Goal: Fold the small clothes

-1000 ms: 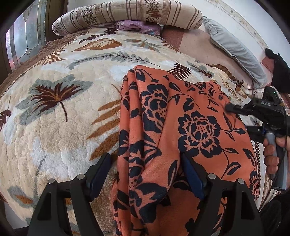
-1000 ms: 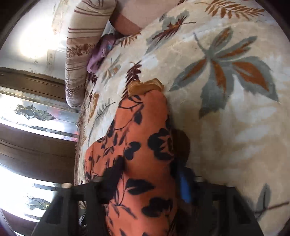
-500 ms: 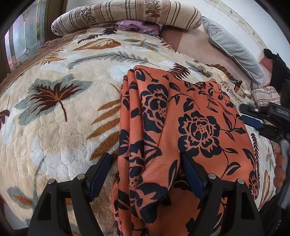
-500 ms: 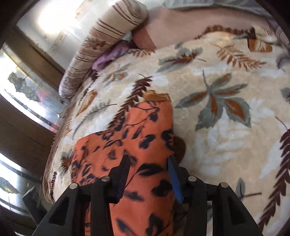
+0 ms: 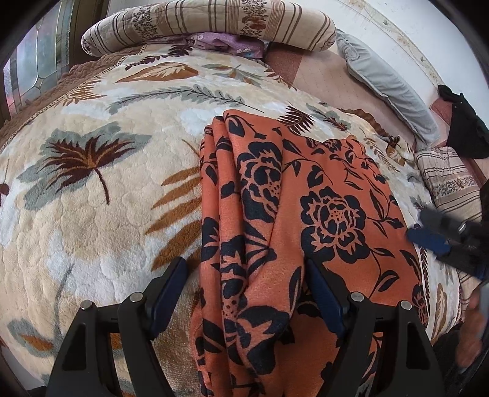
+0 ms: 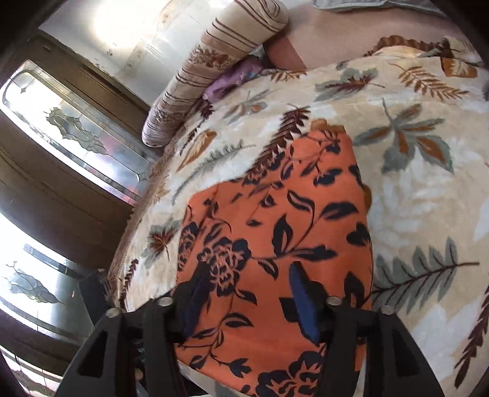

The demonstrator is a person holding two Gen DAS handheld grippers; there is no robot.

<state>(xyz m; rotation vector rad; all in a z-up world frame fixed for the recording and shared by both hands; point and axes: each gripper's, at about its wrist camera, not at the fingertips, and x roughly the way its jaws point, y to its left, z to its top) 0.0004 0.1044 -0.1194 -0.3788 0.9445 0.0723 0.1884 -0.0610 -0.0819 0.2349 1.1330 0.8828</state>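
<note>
An orange garment with black flowers (image 5: pixel 305 198) lies folded lengthwise on the leaf-patterned blanket (image 5: pixel 91 213). My left gripper (image 5: pixel 244 284) stands open at the garment's near end. A bunched fold lies between its fingers, and the left finger is clear of the cloth. My right gripper (image 6: pixel 247 299) hovers over the garment (image 6: pixel 275 213) with its jaws opening and nothing pinched between them. In the left wrist view the right gripper (image 5: pixel 434 238) shows blurred at the garment's right edge, above a person's hand (image 5: pixel 470 336).
A striped bolster (image 5: pixel 207 24) and a purple cloth (image 5: pixel 226 41) lie at the far end of the bed. A grey pillow (image 5: pixel 388 82), a small striped cushion (image 5: pixel 449 180) and a dark bundle (image 5: pixel 464 128) sit at the right. Glass-paned wooden doors (image 6: pixel 61 122) stand beyond the bed.
The right gripper let go of the garment's right edge, drew back and up from it, rolled, and its jaws widened. The left gripper and the fold between its fingers stayed put.
</note>
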